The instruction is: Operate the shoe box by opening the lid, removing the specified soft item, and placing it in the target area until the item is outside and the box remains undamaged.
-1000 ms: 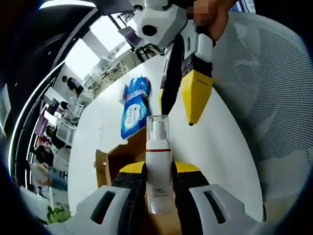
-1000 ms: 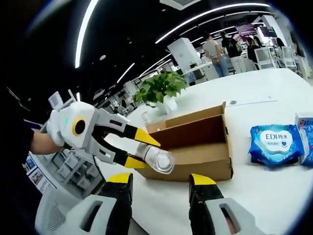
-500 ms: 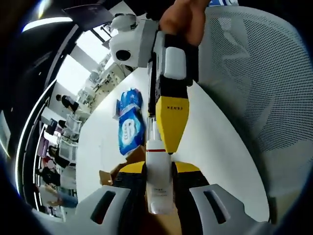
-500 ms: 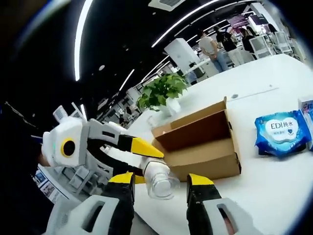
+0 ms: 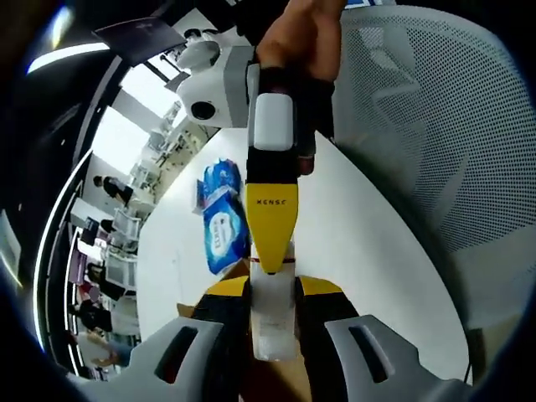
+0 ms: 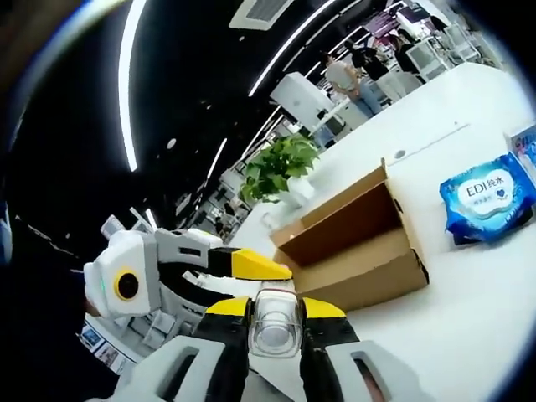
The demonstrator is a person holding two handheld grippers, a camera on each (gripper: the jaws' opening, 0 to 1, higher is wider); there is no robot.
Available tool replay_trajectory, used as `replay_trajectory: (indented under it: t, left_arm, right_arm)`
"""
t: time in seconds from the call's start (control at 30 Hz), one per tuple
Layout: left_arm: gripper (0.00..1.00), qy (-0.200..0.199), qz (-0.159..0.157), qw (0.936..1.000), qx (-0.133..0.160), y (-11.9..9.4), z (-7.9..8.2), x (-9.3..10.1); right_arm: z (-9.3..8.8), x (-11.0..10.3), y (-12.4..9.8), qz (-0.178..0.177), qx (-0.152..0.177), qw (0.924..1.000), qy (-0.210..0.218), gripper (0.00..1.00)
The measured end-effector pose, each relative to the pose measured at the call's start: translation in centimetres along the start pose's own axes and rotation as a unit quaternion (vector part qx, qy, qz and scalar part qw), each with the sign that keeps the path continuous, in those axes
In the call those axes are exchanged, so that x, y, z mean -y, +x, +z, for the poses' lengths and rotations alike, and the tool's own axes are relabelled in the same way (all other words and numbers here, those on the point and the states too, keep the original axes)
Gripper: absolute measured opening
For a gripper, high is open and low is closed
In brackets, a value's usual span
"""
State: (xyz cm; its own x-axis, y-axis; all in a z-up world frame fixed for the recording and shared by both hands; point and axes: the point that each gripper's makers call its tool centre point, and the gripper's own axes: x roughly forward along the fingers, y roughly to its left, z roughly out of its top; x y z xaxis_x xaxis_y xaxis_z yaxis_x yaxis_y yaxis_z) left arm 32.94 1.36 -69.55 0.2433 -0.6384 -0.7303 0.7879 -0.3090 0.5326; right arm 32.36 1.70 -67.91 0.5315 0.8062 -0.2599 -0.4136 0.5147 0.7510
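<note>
1. Left claw [image 5: 274, 297]: jaws closed narrowly on a white pump bottle [image 5: 273, 322], gripped at its body; seen again in the right gripper view at left [image 6: 251, 272], yellow tips pointing right.
2. Right claw [image 6: 275, 314]: jaws drawn in against the clear cap end of the same bottle [image 6: 275, 322]; in the left gripper view, entering from the top [image 5: 272, 243], one yellow jaw lying over the bottle's upper part, held by a hand [image 5: 303, 38].
3. Bottle: held between both claws, in the air, outside the box.
4. Cardboard shoe box [image 6: 360, 247]: open, lid flap raised behind, resting on the white surface [image 6: 469, 318], apart from the bottle; only a brown corner visible in the left gripper view [image 5: 186, 311].
5. Blue wipes pack [image 6: 488, 194]: flat on the surface, right of the box, not touching it; also seen beyond the claws [image 5: 222, 218].
6. Potted green plant [image 6: 280, 167]: behind the box.
7. White mesh chair back [image 5: 427, 142]: beside the surface edge.
8. People [image 6: 352, 75]: standing far in the background.
</note>
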Motion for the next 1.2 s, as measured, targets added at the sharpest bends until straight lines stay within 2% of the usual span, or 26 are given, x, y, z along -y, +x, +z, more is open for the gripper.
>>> replay_trajectory:
  t: [0.2, 0.33, 0.53, 0.7, 0.77, 0.9, 0.97, 1.0, 1.07, 1.2]
  left_arm:
    - [0.2, -0.004, -0.015, 0.9999, -0.005, 0.5, 0.0, 0.7]
    - [0.21, -0.002, -0.015, 0.9998, -0.011, 0.5, -0.2, 0.8]
    - [0.24, -0.015, -0.01, 0.9997, -0.019, 0.3, -0.7, 0.7]
    - [0.29, -0.047, -0.006, 0.9985, -0.027, -0.4, -1.6, 0.6]
    - [0.29, -0.077, 0.001, 0.9968, -0.024, -0.7, -1.9, 0.5]
    - [0.31, -0.139, 0.014, 0.99, -0.017, -1.3, -2.8, 0.6]
    - [0.32, -0.181, 0.019, 0.9832, -0.016, -1.6, -3.5, 0.8]
    - [0.32, -0.186, 0.027, 0.982, -0.018, -1.8, -3.8, 0.8]
    - [0.32, -0.221, 0.034, 0.9747, -0.014, -2.1, -4.6, 1.0]
    - [0.33, -0.297, 0.049, 0.9537, -0.004, -2.8, -6.1, 1.4]
  right_arm:
    - [-0.6, 0.3, -0.2, -0.01, -0.009, 0.9998, 0.016, 0.18]
    - [-0.7, 0.7, -0.5, -0.016, -0.008, 0.9993, 0.033, 0.18]
    - [-0.5, 1.1, -1.2, -0.021, -0.009, 0.9992, 0.032, 0.17]
    - [-0.1, 1.6, -1.9, -0.024, -0.006, 0.9988, 0.042, 0.17]
    - [0.0, 1.9, -2.2, -0.027, -0.007, 0.9987, 0.043, 0.17]
    - [0.1, 2.6, -2.8, -0.035, -0.011, 0.9983, 0.045, 0.17]
    - [0.2, 2.8, -3.1, -0.038, -0.011, 0.9982, 0.045, 0.17]
    - [0.2, 2.9, -3.3, -0.039, -0.012, 0.9981, 0.046, 0.17]
    - [0.3, 3.0, -3.5, -0.041, -0.012, 0.9982, 0.042, 0.18]
    - [0.3, 3.5, -4.0, -0.045, -0.009, 0.998, 0.043, 0.18]
